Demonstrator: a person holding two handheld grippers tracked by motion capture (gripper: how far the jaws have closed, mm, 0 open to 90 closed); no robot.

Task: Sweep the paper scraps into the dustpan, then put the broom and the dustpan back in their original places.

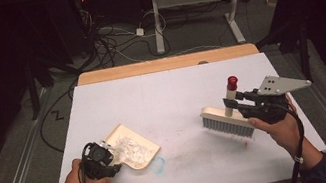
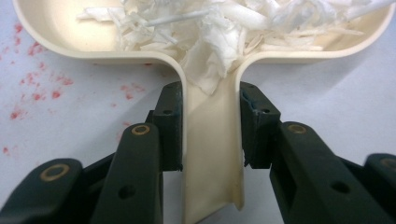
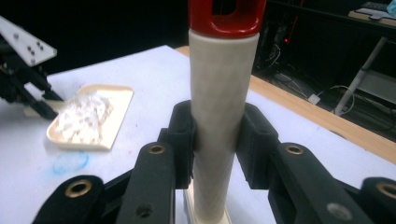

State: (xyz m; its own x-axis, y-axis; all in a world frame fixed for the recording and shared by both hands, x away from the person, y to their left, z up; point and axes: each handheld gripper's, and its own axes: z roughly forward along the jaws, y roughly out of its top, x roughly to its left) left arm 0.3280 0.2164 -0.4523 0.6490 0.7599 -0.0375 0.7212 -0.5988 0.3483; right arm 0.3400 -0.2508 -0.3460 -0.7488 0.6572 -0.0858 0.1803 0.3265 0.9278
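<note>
The dustpan (image 1: pixel 133 150), full of paper shreds (image 2: pixel 219 28), is pinched by the left gripper (image 2: pixel 210 126). Right of it, the brush (image 1: pixel 227 122) is clamped by the right gripper (image 3: pixel 215 140). Tilting could spill shreds onto the counter (image 1: pixel 172 100).

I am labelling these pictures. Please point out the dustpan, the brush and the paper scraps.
dustpan (image 1: pixel 149 148): high view, on its bare right rim.
brush (image 1: pixel 228 126): high view, on the bristles.
paper scraps (image 2: pixel 219 28): left gripper view, on the middle of the white heap in the pan.
</note>
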